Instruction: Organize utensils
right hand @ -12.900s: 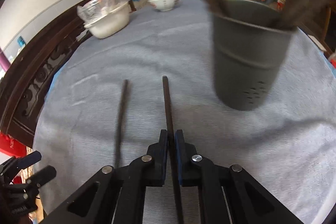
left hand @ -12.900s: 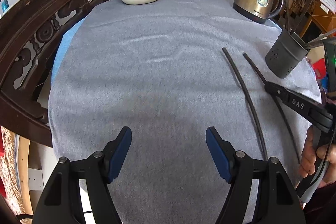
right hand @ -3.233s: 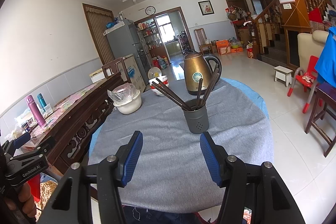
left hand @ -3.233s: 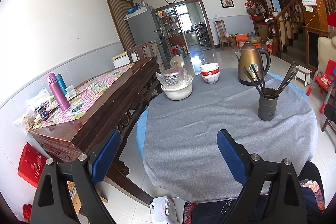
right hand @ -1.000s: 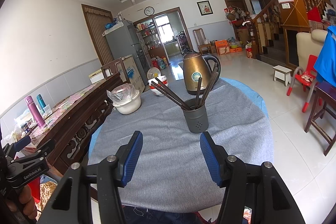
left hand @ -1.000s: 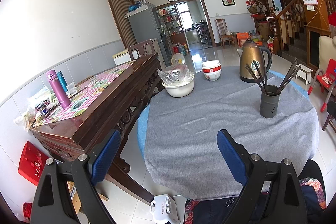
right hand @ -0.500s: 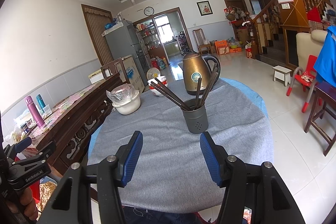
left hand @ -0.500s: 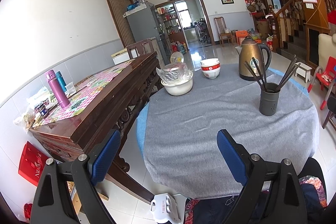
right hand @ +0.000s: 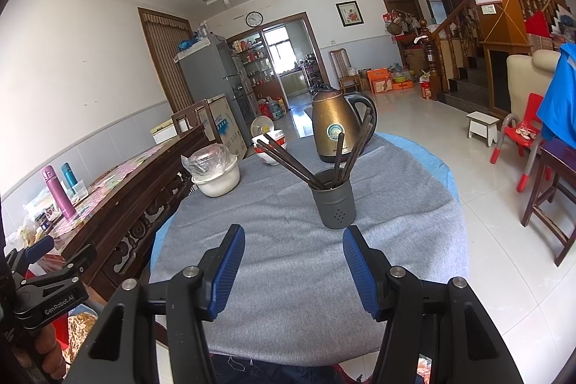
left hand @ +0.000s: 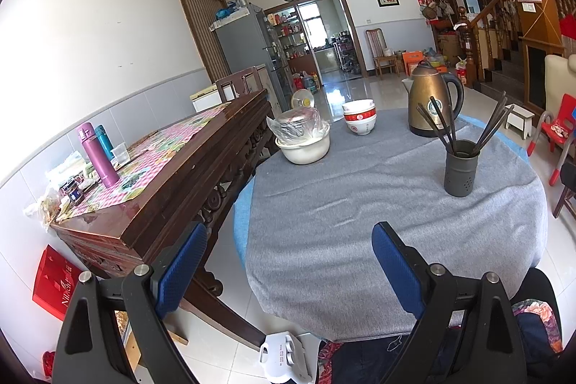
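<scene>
- Both grippers, left gripper [left hand: 288, 261] and right gripper [right hand: 293, 270], spread wide, holding nothing.
- Chopsticks [right hand: 288, 164] stand in grey holder [right hand: 336, 204].
- "GenRobot.AI" legible on left gripper's handle.

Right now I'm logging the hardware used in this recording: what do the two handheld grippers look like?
Both the left gripper and the right gripper have black plastic linkage arms with silver pivot screws and two fingers faced with blue ribbed pads. Seen from the right wrist camera, the left unit's black body carries white "GenRobot.AI" lettering.
</scene>
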`<state>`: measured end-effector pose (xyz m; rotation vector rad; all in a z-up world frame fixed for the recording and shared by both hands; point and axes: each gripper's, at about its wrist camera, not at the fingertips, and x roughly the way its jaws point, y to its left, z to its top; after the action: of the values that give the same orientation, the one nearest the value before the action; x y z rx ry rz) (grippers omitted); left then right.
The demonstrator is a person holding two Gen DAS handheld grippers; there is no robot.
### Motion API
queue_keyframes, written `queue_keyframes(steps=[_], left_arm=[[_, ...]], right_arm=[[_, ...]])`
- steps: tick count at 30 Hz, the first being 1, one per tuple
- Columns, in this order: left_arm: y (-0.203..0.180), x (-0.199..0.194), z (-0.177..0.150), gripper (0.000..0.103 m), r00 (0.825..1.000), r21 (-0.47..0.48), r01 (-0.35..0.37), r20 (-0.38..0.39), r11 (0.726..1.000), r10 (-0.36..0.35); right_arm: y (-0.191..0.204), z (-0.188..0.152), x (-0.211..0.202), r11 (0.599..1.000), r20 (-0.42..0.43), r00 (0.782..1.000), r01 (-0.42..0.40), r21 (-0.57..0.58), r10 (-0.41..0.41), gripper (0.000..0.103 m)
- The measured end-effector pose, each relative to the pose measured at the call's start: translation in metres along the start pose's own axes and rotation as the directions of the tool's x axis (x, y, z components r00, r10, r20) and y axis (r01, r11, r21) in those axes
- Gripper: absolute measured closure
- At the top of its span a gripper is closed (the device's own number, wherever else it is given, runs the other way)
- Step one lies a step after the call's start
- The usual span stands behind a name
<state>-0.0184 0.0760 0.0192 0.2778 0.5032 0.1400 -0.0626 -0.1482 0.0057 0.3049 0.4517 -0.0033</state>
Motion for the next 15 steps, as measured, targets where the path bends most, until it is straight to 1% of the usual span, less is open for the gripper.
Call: queue_keyframes(steps=[15], left_arm=[[-0.0013, 0.0031, -0.0016, 0.01, 1.0, 0.007, 0.005, -0.008, 1.0, -0.005]], right_arm=[[-0.0009, -0.0005, 0.0008, 1.0, -0.004, 1.0, 0.001, 0.001, -0.001, 0.042]])
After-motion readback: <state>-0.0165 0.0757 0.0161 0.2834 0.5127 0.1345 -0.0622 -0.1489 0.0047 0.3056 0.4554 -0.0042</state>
